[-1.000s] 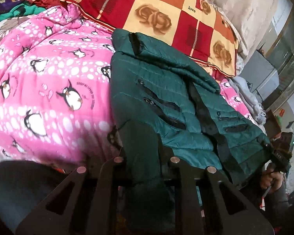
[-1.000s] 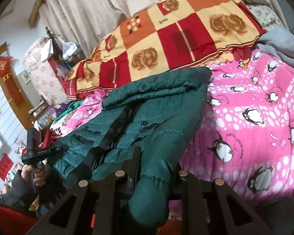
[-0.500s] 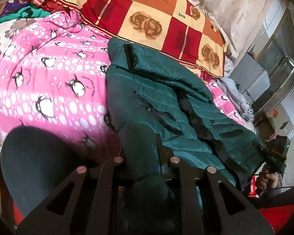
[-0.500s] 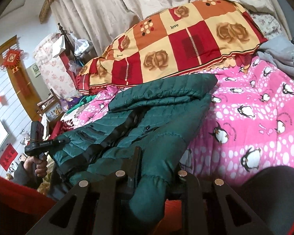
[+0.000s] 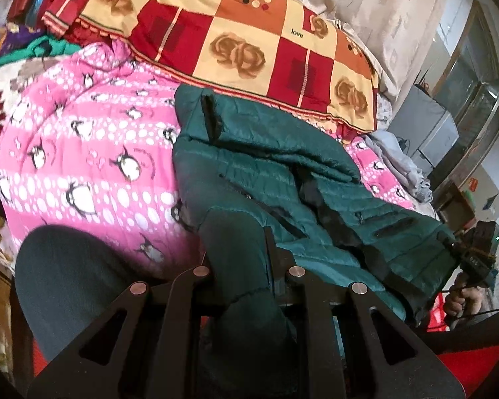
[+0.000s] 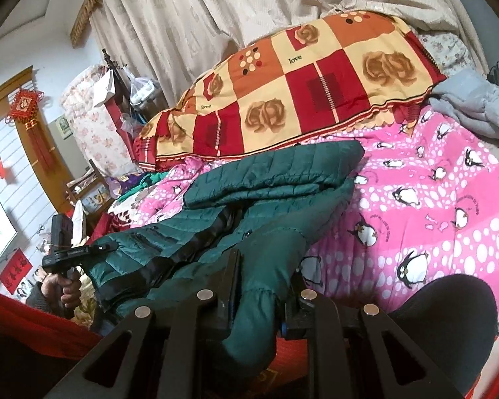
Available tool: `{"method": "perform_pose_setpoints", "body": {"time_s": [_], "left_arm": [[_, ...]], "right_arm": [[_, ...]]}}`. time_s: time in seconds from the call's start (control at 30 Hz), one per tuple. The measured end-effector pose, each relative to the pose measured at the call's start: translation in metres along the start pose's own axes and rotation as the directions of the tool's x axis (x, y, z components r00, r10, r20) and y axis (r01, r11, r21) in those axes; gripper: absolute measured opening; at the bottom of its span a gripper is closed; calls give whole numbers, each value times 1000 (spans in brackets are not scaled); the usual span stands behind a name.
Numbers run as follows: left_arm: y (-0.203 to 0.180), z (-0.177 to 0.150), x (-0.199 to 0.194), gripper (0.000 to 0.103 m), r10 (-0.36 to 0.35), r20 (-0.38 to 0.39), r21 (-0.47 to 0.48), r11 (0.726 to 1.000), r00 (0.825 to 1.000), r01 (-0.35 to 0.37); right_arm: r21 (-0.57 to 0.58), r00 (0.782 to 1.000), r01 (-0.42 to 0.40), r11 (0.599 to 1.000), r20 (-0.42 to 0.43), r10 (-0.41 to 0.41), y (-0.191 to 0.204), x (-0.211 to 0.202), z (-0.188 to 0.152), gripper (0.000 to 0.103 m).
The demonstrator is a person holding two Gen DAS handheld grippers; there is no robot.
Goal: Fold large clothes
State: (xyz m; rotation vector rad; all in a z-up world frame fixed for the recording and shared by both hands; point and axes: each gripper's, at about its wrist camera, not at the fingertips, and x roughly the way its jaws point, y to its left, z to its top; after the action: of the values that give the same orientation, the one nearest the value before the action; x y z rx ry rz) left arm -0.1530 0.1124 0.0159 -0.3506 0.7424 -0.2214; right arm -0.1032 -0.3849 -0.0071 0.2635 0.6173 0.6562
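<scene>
Clearly, both grippers are clamped on the same garment: the left gripper (image 5: pixel 239 262) is pinched tight on one dark green sleeve cuff of the quilted jacket (image 5: pixel 266 173), and the right gripper (image 6: pixel 259 286) is pinched on the other cuff, so each sleeve end hangs down over the gripper frame toward six o'clock in its own view. Holding the two cuffs at once gives the person control of the jacket's widest points, which seems the sensible way to draw the sleeves in or square the garment before a fold. The jacket itself lies front up on the bed, spread across the pink penguin quilt (image 5: pixel 83 153), its collar end toward twelve o'clock just below the red and yellow checked blanket (image 5: pixel 249 43), and its black zip band running down the middle. In the left view the right gripper shows at about three o'clock, gripped by a hand (image 5: pixel 462 299); in the right view the left one sits at nine o'clock. The body is rumpled and lifted toward the near edge, probably because both sleeves are under tension. A grey garment (image 6: pixel 475 106) lies apart at two o'clock in the right view, not part of this grip.
</scene>
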Motion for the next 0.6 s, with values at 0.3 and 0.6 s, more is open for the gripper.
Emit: {"method": "perform_pose_setpoints", "body": {"time_s": [0.3,0.6], "left_arm": [[-22,13,17,14,157,74,113,980,985,-165],[-3,52,25,14,96,142,-36,995,985,-92]], "right_arm": [[-49,993,115,992,31,-114,14,19,23,16],[32,969,237,971,69,-238,-3,36,54,16]]}}
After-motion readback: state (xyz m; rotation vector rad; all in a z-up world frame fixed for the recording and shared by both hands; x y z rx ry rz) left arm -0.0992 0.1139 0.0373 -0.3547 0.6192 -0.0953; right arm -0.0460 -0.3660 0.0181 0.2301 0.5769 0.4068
